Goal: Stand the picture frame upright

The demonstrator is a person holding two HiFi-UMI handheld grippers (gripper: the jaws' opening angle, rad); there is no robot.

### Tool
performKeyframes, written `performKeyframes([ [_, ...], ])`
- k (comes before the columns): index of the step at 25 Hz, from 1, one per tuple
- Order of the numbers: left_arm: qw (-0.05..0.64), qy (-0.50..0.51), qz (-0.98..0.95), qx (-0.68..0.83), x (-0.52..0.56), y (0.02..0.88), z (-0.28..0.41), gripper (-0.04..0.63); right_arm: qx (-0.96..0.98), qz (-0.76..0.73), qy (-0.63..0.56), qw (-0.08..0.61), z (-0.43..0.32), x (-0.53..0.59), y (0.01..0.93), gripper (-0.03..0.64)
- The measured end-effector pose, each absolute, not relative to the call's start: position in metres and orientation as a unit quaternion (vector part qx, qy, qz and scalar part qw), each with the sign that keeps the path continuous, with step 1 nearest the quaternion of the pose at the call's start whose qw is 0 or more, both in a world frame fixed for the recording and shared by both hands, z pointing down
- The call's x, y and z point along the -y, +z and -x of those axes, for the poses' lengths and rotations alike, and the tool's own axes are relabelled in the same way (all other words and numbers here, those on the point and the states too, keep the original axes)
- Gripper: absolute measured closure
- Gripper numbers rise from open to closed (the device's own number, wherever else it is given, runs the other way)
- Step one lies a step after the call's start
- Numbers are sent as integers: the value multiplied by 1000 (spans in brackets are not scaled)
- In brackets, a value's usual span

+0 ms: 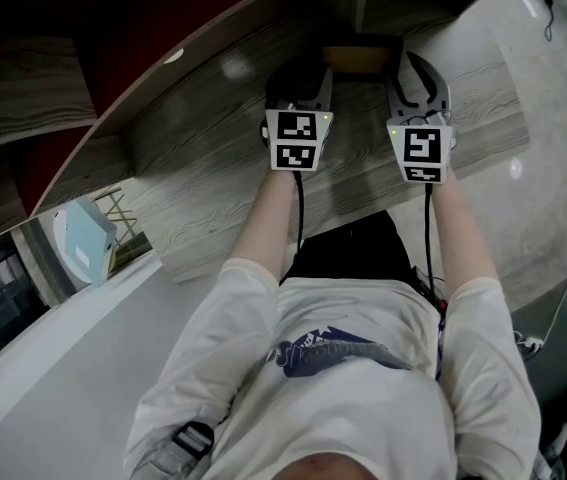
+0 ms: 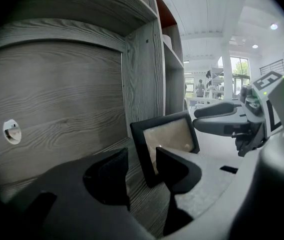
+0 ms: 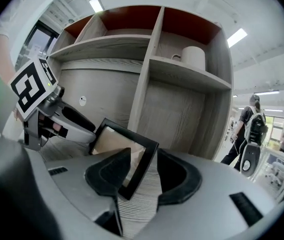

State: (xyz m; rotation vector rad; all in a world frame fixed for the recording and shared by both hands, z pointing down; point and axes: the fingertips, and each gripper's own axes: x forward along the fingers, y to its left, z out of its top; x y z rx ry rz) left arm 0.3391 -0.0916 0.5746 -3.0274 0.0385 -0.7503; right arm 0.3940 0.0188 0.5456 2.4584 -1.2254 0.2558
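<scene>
- While the person leans over the wood-grain counter (image 1: 213,168), both forearms (image 1: 268,223) reach forward side by side. The wrists are level and the marker cubes (image 1: 296,140) face up toward the head camera.
- The left gripper (image 2: 142,166) comes at the picture frame (image 2: 168,140) from its left side. Its jaws are spread, and the frame's black left edge stands in the gap with neither jaw clearly pressing on it.
- The right gripper (image 3: 143,173) mirrors this at the frame's right edge. Its jaws are parted with the border between them. The inner jaw appears just against the front face, and bare counter shows between the border and the outer jaw.
- Flanking both edges this way looks meant to steady the frame rather than carry it, so that it cannot tip sideways.
- The frame rests on its lower edge on the counter, between the two grippers, leaning back a little. It seems close to standing on its own, though any rear prop is hidden.
- Behind it rises the shelf unit (image 3: 149,89), with a white mug (image 3: 194,58) in an upper compartment.
</scene>
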Motion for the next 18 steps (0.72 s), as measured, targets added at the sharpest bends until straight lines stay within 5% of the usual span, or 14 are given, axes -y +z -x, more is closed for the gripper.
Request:
performKeyframes([
  [18, -1, -167, 985, -34, 73, 450, -295, 439, 409, -898, 113, 118, -360, -39, 417, 482],
])
